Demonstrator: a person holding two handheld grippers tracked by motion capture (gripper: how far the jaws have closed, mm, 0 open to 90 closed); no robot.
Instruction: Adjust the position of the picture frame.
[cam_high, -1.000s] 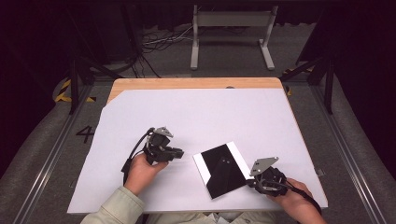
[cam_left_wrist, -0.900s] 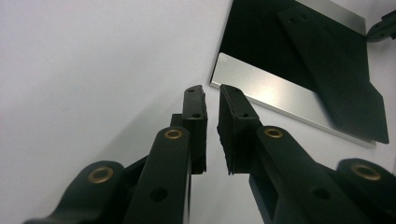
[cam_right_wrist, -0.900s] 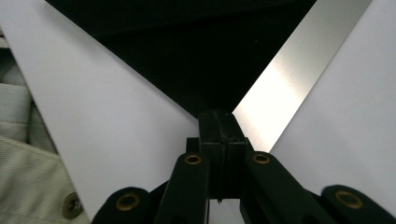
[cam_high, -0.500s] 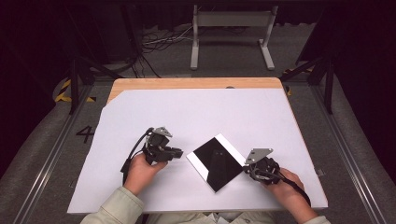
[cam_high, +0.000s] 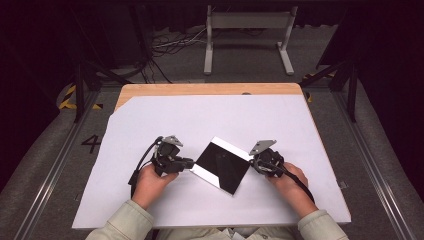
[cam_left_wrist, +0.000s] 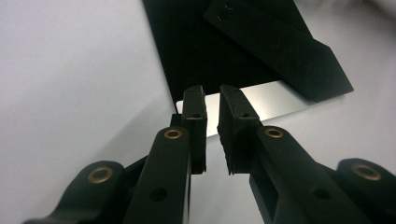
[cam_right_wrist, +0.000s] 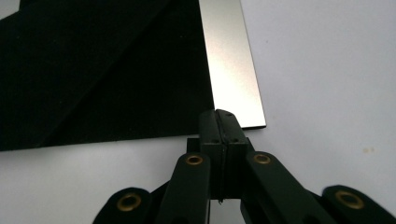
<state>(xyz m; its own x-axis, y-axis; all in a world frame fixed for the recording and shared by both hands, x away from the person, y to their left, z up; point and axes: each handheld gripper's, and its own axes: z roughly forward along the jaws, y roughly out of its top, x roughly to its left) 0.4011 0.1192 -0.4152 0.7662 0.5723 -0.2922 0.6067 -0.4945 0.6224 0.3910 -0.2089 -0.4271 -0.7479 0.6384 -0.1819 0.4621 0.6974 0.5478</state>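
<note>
Black square sheet (cam_high: 223, 163) lying corner-forward on the table (cam_high: 210, 115); left gripper (cam_left_wrist: 211, 100) fingers slightly apart, right gripper (cam_right_wrist: 219, 122) fingers together.

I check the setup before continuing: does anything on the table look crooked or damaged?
The black sheet with silver edge strips lies turned like a diamond, not square to the white table cover. No damage or spill is visible. The cover's far-left corner is cut off, showing wood.

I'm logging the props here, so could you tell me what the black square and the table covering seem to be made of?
The black square looks like a thin rigid glossy sheet with a mirror-like silvery strip, perhaps metal or acrylic. The white table covering looks like matte paper or plastic sheet over a wooden tabletop.
</note>
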